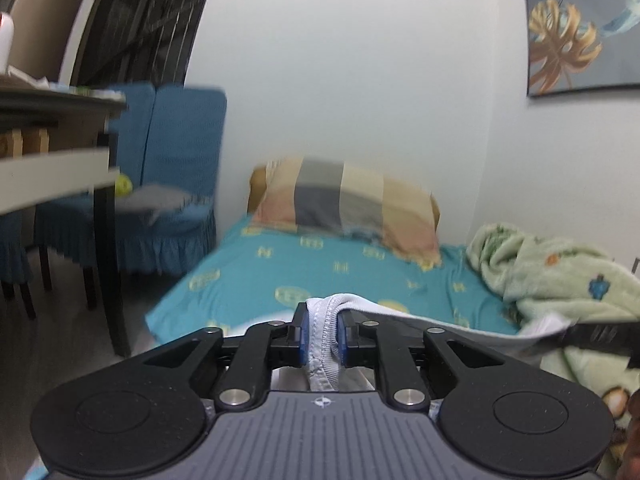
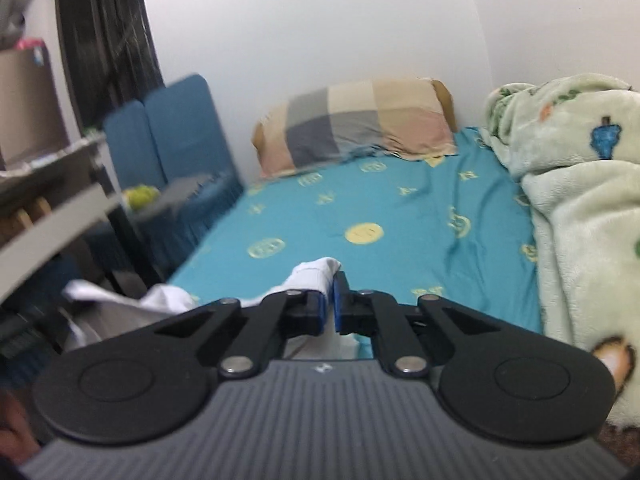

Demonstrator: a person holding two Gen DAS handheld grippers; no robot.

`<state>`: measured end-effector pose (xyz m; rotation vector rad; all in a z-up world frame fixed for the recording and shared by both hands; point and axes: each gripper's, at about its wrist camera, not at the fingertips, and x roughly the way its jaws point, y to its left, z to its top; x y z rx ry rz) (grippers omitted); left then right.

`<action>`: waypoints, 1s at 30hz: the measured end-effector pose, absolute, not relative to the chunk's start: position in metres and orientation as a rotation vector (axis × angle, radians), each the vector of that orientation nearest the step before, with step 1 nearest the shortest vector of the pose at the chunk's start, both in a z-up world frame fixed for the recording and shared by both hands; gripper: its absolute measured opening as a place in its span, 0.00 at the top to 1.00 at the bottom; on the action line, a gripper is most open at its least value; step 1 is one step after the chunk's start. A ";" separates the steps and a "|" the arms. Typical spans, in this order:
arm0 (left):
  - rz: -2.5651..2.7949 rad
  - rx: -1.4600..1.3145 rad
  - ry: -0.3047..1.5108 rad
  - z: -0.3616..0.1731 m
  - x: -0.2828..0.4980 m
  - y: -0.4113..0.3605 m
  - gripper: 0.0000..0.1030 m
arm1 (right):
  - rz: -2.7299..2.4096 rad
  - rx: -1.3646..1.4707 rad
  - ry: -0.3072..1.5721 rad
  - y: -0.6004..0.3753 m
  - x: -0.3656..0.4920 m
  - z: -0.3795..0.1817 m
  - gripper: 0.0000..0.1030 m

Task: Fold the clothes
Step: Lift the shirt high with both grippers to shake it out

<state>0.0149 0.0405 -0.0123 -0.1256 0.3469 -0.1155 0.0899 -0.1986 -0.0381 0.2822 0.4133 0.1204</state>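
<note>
A white garment is held up above the near end of a bed with a turquoise sheet. My left gripper is shut on a ribbed hem of the garment, which bunches between the blue pads. The cloth stretches right from it toward the other gripper's black finger. In the right wrist view my right gripper is shut on another edge of the white garment, which trails off to the left and hangs below. The rest of the garment is hidden under both grippers.
A checked pillow lies at the head of the bed by the white wall. A pale green fleece blanket is heaped along the bed's right side. Blue covered chairs and a table stand on the left.
</note>
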 end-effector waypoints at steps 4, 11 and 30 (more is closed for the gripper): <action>-0.116 -0.170 0.485 -0.027 0.024 0.046 0.69 | 0.138 0.296 0.419 -0.200 0.091 -0.036 0.94; -0.093 -0.148 0.637 -0.044 0.018 0.047 0.52 | 0.144 0.324 0.379 -0.203 0.085 -0.029 0.94; 0.007 -0.194 0.159 0.057 -0.047 0.067 0.95 | 0.124 0.208 0.124 -0.205 0.042 0.025 0.94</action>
